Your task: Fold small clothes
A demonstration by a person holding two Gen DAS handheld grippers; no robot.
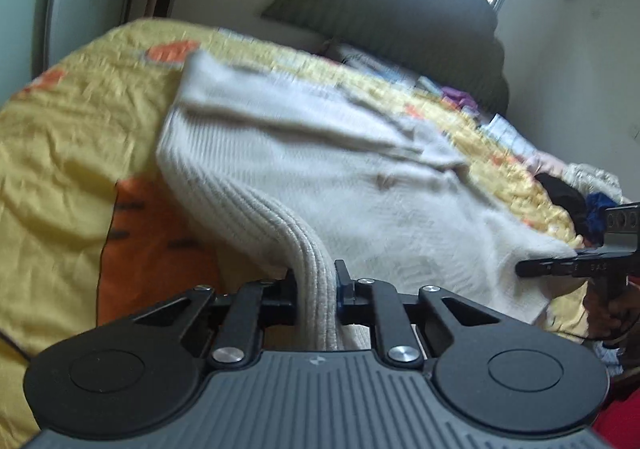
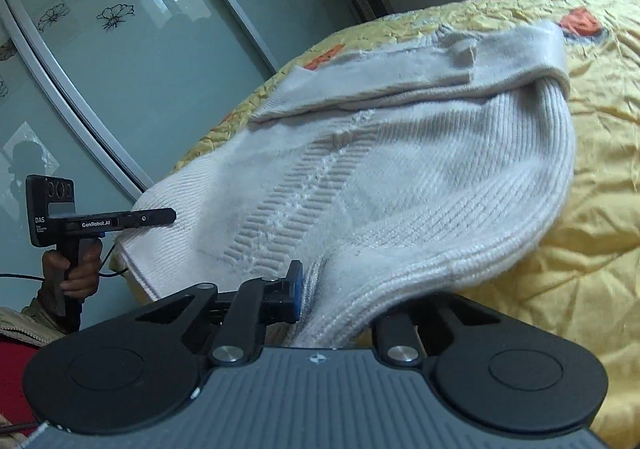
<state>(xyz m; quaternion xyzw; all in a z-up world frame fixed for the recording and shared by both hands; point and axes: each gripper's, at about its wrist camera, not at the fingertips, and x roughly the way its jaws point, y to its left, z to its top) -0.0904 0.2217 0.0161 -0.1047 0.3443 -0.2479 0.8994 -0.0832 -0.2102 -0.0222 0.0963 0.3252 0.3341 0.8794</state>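
Observation:
A cream ribbed knit sweater (image 1: 320, 169) lies spread on a yellow and orange quilt (image 1: 72, 137). My left gripper (image 1: 316, 281) is shut on a bunched ribbed edge of the sweater near the quilt's front. My right gripper (image 2: 332, 289) is shut on another ribbed edge of the same sweater (image 2: 400, 177), which drapes over and hides its right finger. Each gripper shows in the other's view: the right one (image 1: 568, 267) at the sweater's right corner, the left one (image 2: 132, 218) at its left corner. A sleeve lies folded across the sweater's far part.
The quilt (image 2: 592, 209) covers a bed. Dark pillows (image 1: 400, 21) and a pile of mixed clothes (image 1: 560, 185) lie at the far end, under a window. A frosted sliding door with flower prints (image 2: 120, 49) stands beside the bed.

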